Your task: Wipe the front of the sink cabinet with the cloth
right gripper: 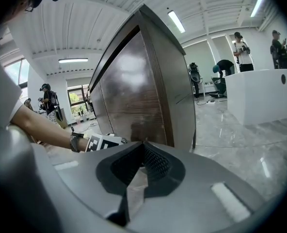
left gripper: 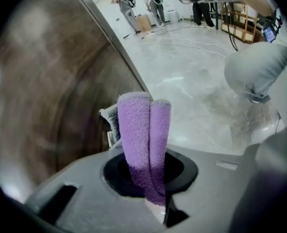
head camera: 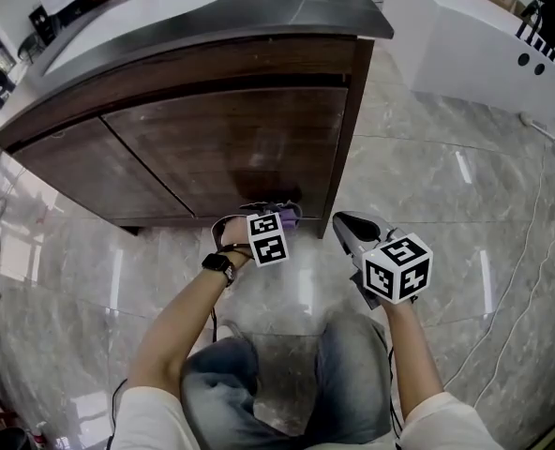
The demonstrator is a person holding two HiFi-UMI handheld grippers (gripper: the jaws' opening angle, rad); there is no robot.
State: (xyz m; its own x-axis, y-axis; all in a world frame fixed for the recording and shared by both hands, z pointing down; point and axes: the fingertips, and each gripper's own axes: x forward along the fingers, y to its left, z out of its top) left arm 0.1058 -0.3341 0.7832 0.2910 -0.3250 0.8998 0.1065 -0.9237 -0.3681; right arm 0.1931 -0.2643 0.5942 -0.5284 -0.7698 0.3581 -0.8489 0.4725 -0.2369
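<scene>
Glossy grey marble-look floor tiles [head camera: 427,157] fill the head view, and at the upper left stands the dark brown wooden sink cabinet [head camera: 221,139] under its dark grey worktop [head camera: 287,7]. Low in the middle, the left tool [head camera: 277,216] is right up at the bottom edge of the cabinet front, near its right corner, with the fluffy purple cloth [head camera: 291,216] bunched at its tip. A black wristwatch [head camera: 219,264] sits on that arm. Just to the right, the right tool [head camera: 345,221] hangs over the floor, close to the cabinet's corner post but apart from it. A white curved counter [head camera: 474,45] occupies the upper right.

Over to the left gripper view: the left tool [left gripper: 151,188] is clamped tight on the purple cloth [left gripper: 143,130], which stands up in two folded ridges at centre frame. The cabinet front [left gripper: 46,106] sweeps past on the left, blurred; the cloth's pale edge lies right beside it. Floor [left gripper: 192,81] spreads to the right.

Now the right gripper view: the right tool [right gripper: 141,152] has its jaws pressed together with nothing between them. The cabinet [right gripper: 134,91] towers at centre, and at lower left the other arm shows with its watch [right gripper: 74,142]. The white counter [right gripper: 260,96] sits at right.
</scene>
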